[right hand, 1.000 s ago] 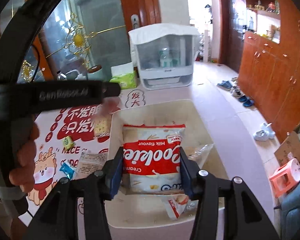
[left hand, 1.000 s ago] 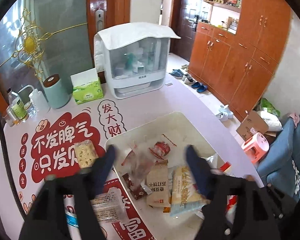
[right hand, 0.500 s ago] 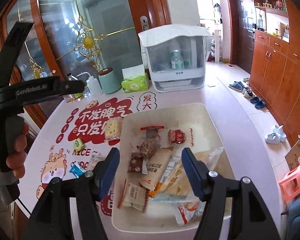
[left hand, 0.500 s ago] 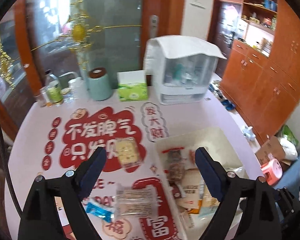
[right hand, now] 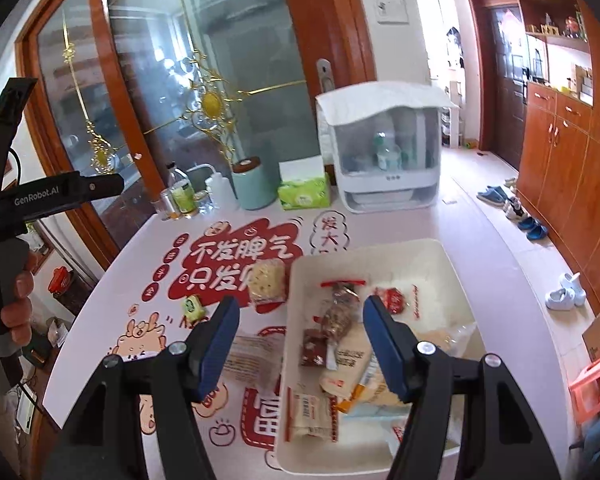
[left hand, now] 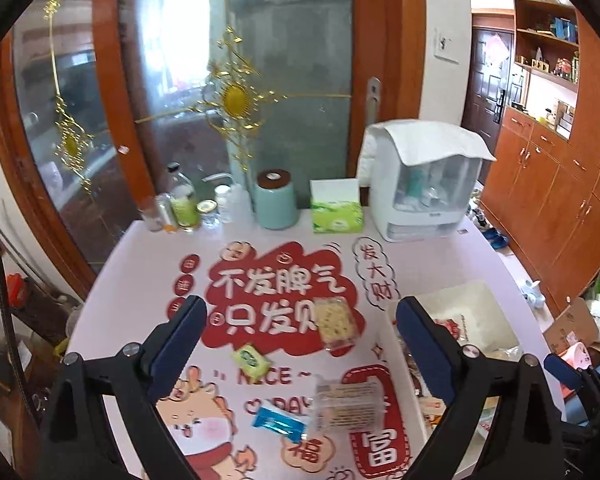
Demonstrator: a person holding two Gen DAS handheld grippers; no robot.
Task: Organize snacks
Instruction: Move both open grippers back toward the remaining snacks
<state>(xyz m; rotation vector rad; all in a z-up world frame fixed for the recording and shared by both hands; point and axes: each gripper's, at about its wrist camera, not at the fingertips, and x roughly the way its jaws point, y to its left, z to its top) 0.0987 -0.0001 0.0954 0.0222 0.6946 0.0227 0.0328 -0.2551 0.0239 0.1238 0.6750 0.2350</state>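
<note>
Over a pink printed table mat [left hand: 148,264], the left gripper [left hand: 300,334], empty, jaws opening wide, hangs above four loose snacks, a cracker pack [left hand: 336,322] among them; the right gripper [right hand: 300,340], half open and empty, hovers at the white bin [right hand: 452,272] of gathered packets. Next, likely: descend and close on one loose pack.

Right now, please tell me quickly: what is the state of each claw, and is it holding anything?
Left claw: jaws opening wide, nothing between them.
Right claw: open, holding nothing.
</note>
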